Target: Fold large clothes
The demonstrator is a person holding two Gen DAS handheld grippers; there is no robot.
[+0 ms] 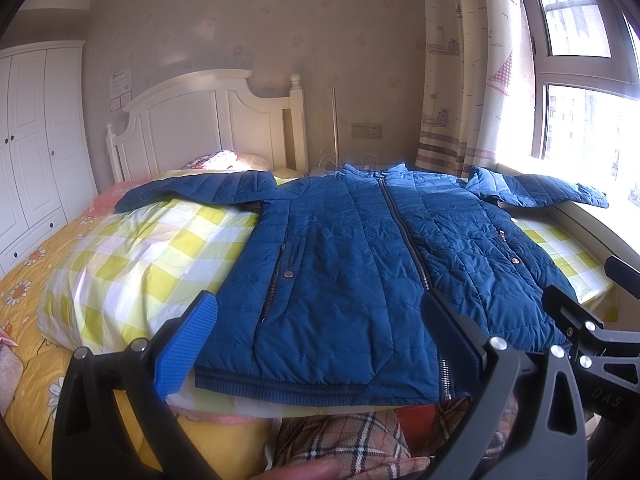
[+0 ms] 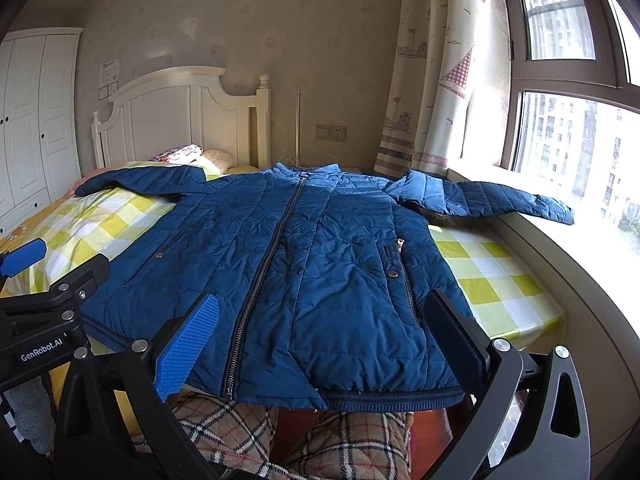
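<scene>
Clearances: open checked quilt [image 1: 132, 248] left of the quilted jacket [image 2: 304, 264]; narrower strip right, bounded by the window ledge [image 2: 560, 264]. Obstacles: headboard [image 2: 180, 120] behind; one sleeve [image 2: 492, 200] draped over the ledge.

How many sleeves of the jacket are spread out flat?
2. One sleeve lies toward the wardrobe side on the checked cover; the other sleeve reaches onto the window sill. None is hidden.

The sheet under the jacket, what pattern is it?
Yellow-and-white checks on the sheet, under the blue jacket; clearest in the right wrist view.
</scene>
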